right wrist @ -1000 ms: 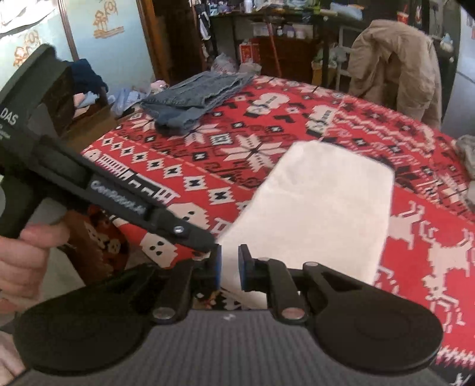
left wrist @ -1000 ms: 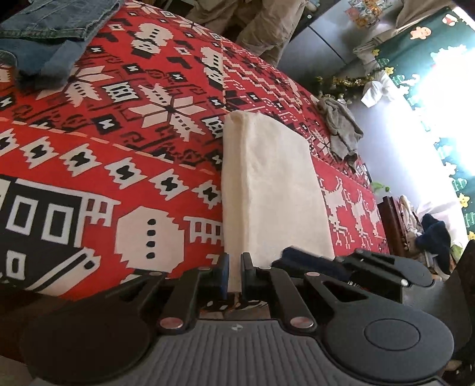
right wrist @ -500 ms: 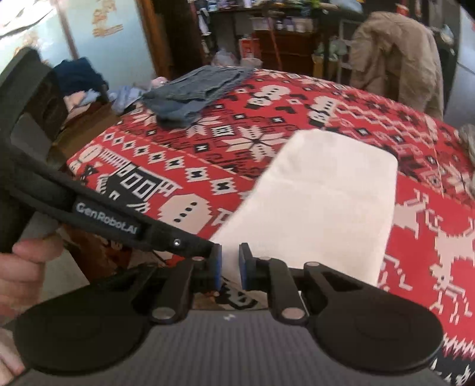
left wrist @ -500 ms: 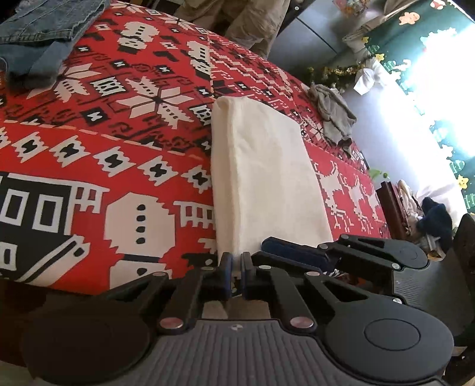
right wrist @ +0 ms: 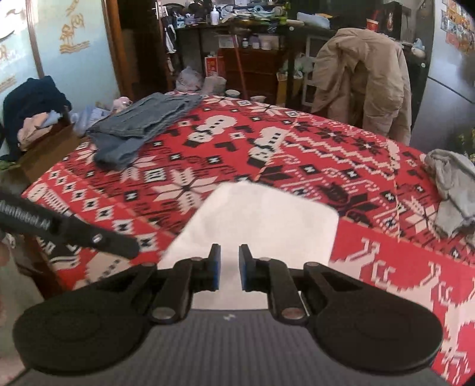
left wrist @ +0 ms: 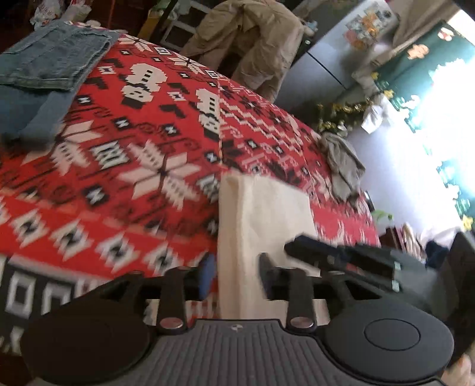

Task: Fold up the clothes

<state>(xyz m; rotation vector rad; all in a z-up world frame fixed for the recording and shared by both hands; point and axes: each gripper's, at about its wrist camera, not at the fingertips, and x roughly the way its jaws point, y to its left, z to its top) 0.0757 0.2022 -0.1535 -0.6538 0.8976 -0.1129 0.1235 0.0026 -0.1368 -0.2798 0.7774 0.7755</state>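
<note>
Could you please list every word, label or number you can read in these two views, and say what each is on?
"GenRobot.AI", partly blurred, white lettering on the black arm of the left gripper.
Posters on the grey fridge door: too blurred to read.
Red box by the dark wooden shelves: print too small.

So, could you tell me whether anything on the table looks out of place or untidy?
Yes: a grey garment lies crumpled at the right edge of the red tablecloth, while the white cloth and the jeans lie folded flat.
</note>
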